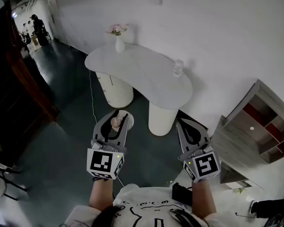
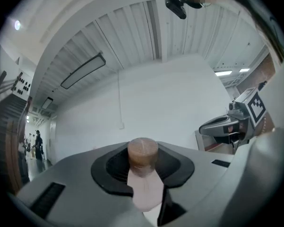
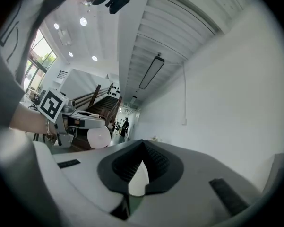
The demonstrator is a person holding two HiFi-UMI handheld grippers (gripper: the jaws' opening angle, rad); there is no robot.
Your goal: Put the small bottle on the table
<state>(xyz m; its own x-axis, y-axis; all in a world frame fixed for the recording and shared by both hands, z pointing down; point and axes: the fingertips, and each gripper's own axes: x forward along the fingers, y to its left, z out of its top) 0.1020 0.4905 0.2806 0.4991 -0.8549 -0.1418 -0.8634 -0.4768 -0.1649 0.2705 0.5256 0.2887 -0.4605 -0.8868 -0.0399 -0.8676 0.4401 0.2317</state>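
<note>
The small bottle (image 1: 115,122), pale with a brownish cap, sits between the jaws of my left gripper (image 1: 116,116), which is shut on it. In the left gripper view the bottle (image 2: 142,155) stands upright in the dark pads, cap toward the camera. In the right gripper view its pale body (image 3: 99,137) shows below the left gripper (image 3: 80,121). My right gripper (image 1: 181,122) is shut and holds nothing; its tips (image 3: 142,144) meet. Both grippers hang over the dark floor, short of the white curved table (image 1: 146,77).
On the table stand a white vase with flowers (image 1: 119,38) at the far left and a clear bottle (image 1: 178,68) near the right edge. A grey shelf unit (image 1: 255,126) is at the right, dark wooden stairs (image 1: 14,93) at the left. People (image 1: 38,28) stand far off.
</note>
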